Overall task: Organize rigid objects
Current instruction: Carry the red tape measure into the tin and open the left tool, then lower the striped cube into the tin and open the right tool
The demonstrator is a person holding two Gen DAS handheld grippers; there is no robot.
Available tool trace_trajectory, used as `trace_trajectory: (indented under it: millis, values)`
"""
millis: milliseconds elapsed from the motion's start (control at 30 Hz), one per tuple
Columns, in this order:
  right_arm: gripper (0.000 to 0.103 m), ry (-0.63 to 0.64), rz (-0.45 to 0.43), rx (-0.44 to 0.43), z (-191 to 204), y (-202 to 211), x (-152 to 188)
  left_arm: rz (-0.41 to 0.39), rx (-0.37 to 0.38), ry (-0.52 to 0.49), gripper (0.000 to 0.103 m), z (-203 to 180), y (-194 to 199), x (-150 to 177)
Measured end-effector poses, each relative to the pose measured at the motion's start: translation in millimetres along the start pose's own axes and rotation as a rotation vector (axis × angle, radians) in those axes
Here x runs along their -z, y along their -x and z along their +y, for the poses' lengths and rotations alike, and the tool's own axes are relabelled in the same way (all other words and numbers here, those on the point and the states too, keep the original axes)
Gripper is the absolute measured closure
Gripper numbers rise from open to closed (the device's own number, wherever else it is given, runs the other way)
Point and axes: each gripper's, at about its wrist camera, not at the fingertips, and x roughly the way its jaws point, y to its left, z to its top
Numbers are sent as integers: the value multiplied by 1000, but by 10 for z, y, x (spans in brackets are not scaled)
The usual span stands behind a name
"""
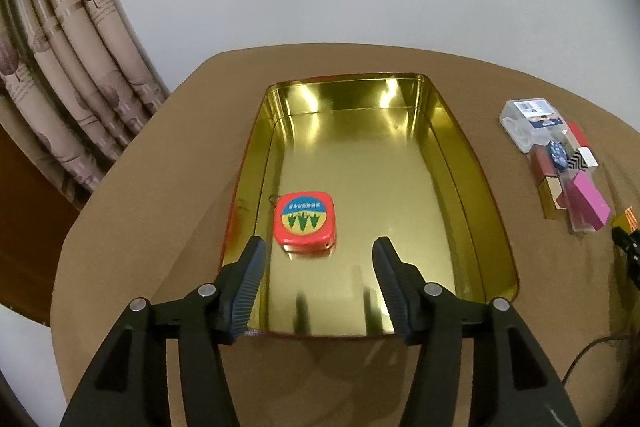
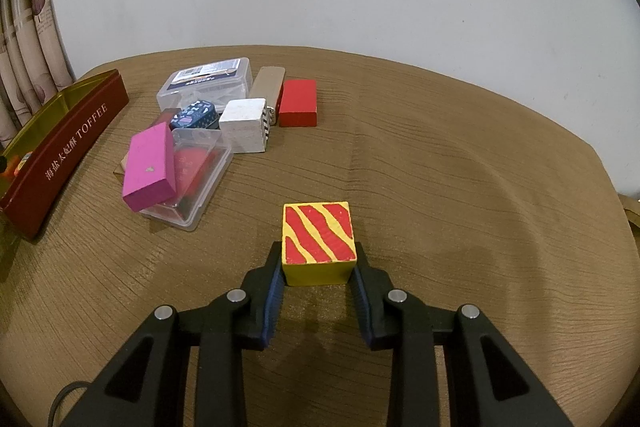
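Note:
A gold-lined toffee tin (image 1: 456, 147) lies open on the brown table; its red outer wall shows in the right wrist view (image 2: 68, 151). A red square tape measure (image 1: 305, 219) lies inside the tin near its front left. My left gripper (image 1: 320, 247) is open and empty, just above the tin's near end, with the tape measure ahead of its left finger. My right gripper (image 2: 319, 263) is shut on a yellow cube with red stripes (image 2: 318, 239), its fingers on the cube's two sides above the tablecloth.
A pile of small objects lies right of the tin: a pink block (image 2: 149, 167), two clear plastic boxes (image 2: 204, 83) (image 2: 196, 179), a white block (image 2: 244, 125), a red block (image 2: 298, 103), a tan block (image 2: 267, 83), a dark patterned tin (image 2: 195, 115). Curtain (image 1: 60, 75) at left.

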Motion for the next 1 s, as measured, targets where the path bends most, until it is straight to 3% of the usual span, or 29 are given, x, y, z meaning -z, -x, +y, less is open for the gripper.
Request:
trace_trajectory:
  millis: [233,400,733,1000]
  values:
    - [73,9,8,47,89,-20,-42,-6,30,-12,40,-9,-6,-30]
    - [73,-13,5,67,165,38,-75,3,55,45,33,105,-45,-34]
    - [73,43,-56,13,521,336,-286,-13,33,65,28,199,-48,-42]
    - [73,124,-96,-77,1027,501,-489,-9,21,104,26,287,-66,-71]
